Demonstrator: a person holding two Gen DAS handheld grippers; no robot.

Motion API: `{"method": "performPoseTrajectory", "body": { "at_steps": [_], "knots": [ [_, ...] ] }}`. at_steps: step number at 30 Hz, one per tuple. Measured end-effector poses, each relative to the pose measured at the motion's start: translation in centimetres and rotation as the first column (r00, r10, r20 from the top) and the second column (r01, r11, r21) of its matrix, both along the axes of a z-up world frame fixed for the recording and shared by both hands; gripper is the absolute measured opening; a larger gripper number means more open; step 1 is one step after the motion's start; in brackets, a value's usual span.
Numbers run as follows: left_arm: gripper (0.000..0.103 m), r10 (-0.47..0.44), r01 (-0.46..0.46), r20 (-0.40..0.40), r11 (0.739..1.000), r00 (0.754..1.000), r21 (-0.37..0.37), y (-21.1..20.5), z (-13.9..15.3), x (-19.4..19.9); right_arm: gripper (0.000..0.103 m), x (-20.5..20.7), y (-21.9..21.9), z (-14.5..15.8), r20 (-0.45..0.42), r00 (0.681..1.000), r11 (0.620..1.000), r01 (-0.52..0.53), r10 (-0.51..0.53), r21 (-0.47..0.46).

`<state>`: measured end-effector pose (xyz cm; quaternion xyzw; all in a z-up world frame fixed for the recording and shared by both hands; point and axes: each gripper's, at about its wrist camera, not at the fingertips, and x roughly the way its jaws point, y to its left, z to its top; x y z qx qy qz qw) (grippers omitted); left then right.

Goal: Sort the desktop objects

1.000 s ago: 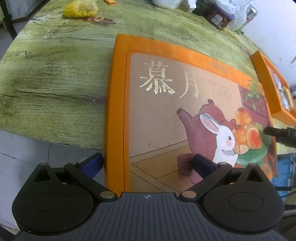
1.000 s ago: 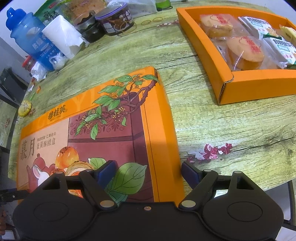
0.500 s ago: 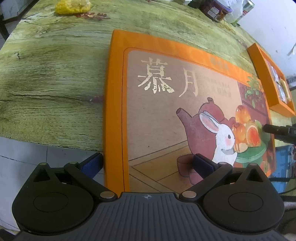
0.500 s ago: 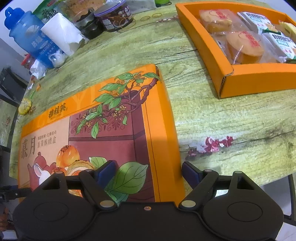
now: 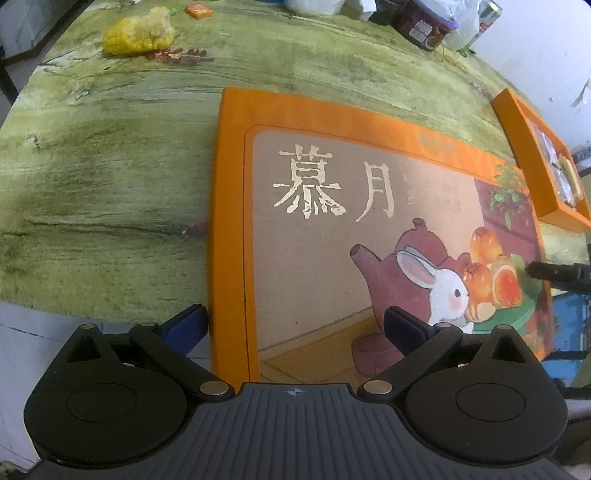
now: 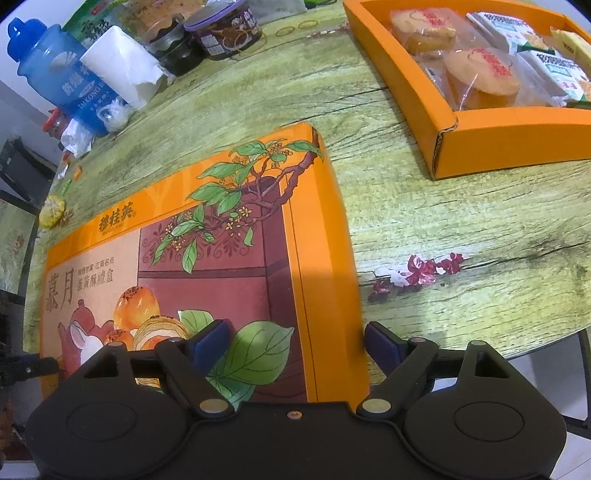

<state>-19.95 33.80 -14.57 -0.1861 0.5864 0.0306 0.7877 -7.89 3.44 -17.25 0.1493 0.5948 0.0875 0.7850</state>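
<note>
In my left view, my left gripper is hanging over the near left corner of the lid. Its jaws are standing apart, one outside the lid's left edge and one over the picture, and I cannot tell if they are touching it. The lid is lying flat at the near edge of the desk. A yellow lump is sitting near the far left edge.

In my right view, my right gripper is hanging over the lid's near right corner. Its jaws are apart and have just been opening, with the lid's right edge between them. The tray of snacks is sitting at the far right corner. A blue bottle is standing at the far left.
</note>
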Motion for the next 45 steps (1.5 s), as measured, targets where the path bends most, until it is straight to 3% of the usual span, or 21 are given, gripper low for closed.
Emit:
{"method": "performPoseTrajectory", "body": {
  "at_steps": [9,45],
  "knots": [
    [0.103,-0.001,0.001,0.006,1.0,1.0,0.001,0.0,-0.6,0.5,0.094,0.6,0.1,-0.8,-0.027,1.0,0.999,-0.013,0.014,0.031],
    [0.102,-0.014,0.012,0.111,1.0,0.994,0.014,-0.5,1.9,1.4,0.091,0.4,0.2,1.9,0.058,0.998,1.0,-0.02,0.02,0.001]
  ]
}}
